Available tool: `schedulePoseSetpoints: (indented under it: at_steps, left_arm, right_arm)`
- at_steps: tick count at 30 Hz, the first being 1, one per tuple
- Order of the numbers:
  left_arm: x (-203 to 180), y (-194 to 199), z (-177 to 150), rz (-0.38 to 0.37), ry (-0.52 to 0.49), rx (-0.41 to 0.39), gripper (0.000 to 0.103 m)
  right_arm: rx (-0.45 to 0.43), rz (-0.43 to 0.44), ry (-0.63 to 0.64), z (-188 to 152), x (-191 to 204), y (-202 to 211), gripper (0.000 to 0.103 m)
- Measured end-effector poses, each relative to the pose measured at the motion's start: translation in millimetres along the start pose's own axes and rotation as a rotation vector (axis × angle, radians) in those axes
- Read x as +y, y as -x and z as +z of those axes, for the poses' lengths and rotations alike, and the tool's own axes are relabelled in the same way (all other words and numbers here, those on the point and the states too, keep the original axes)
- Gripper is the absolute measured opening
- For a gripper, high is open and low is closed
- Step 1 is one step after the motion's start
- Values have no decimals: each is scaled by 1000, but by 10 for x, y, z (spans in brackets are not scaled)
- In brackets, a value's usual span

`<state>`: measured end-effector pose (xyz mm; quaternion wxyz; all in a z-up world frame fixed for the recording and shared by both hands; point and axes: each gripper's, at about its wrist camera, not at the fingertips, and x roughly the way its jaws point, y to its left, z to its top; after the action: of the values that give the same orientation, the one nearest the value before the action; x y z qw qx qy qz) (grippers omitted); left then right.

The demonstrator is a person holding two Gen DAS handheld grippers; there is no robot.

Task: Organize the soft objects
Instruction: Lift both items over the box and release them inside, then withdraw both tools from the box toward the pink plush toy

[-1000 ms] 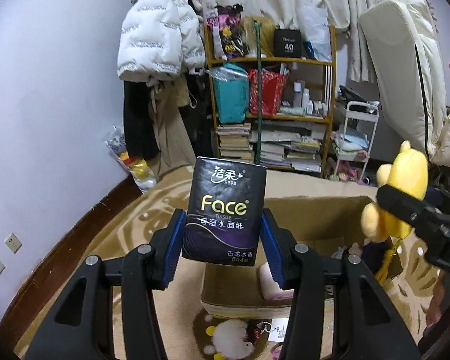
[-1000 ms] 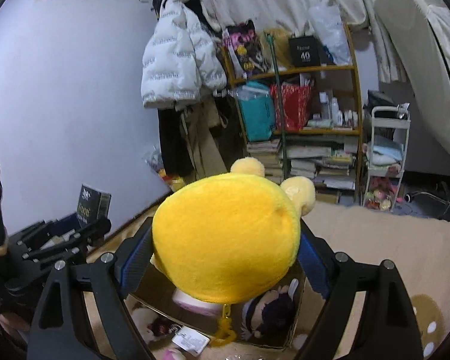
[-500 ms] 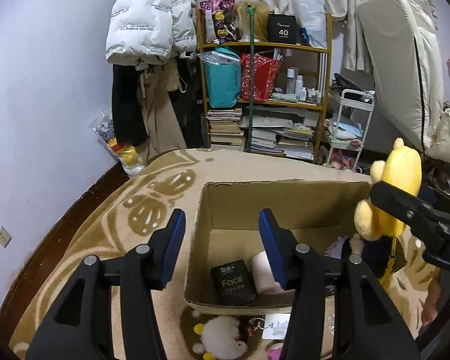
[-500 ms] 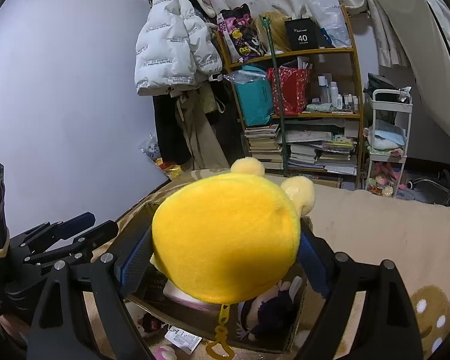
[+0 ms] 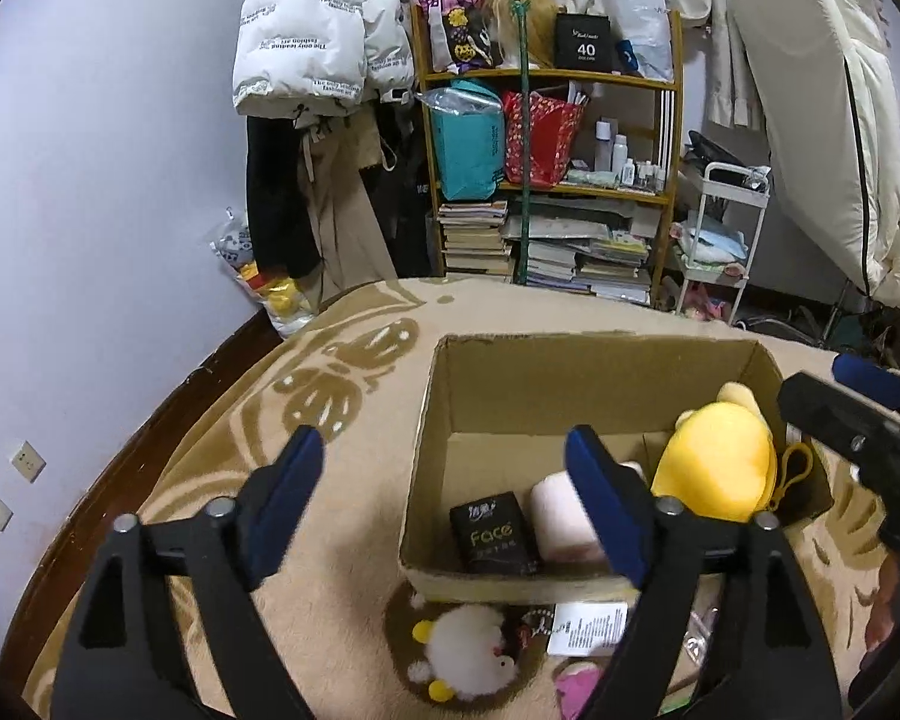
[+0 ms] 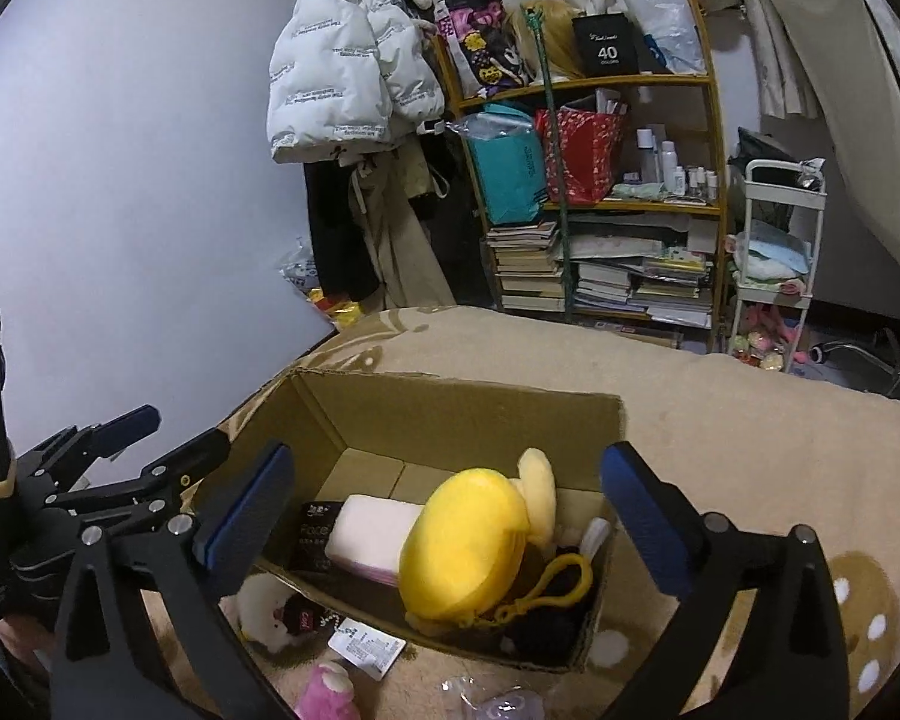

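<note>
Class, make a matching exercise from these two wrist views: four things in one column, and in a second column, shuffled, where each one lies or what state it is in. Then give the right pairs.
Column 1
1. yellow plush
2. black tissue pack
3. white fluffy toy
4. left gripper

Column 2
A. on the rug in front of the cardboard box
B. open, holding nothing
C. in the box, beside the pink roll, at the box's left end
D. in the box, on a dark toy, key clip trailing

Pairs: 1-D, 2-C, 3-A, 4-B
</note>
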<state>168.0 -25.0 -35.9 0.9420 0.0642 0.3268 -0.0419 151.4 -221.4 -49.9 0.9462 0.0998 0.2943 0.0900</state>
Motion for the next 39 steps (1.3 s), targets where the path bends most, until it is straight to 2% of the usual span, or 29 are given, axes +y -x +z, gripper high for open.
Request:
schedulePoseSetpoints:
  at_steps: [2,5,14,20,27,33,39]
  left_arm:
    - [18,43,-31,10,0,5,95]
    - [51,131,-68,14,8,12,98]
    - [192,447,-164,17,37,39,98]
    - [325,699,-232,-10,71,43,98]
    - [275,839,-426,-2,32,88,98]
    - [220,1004,-588,-15,27,124,98]
    - [191,1044,-714,-27,19,171,98]
  right_arm:
    - [-1,-3,-2,-10,5,55,103]
    - [-6,-17,-2,-18,39,135,103]
    - [-24,-28,-4,-72,165,494,103]
    - [-29,-29,28,-81,298,731,103]
    - [46,-38,20,-284,356,865,103]
    - [77,-48,26,-482,406,974,103]
    - [124,-24,-29,-658,354,1015,103]
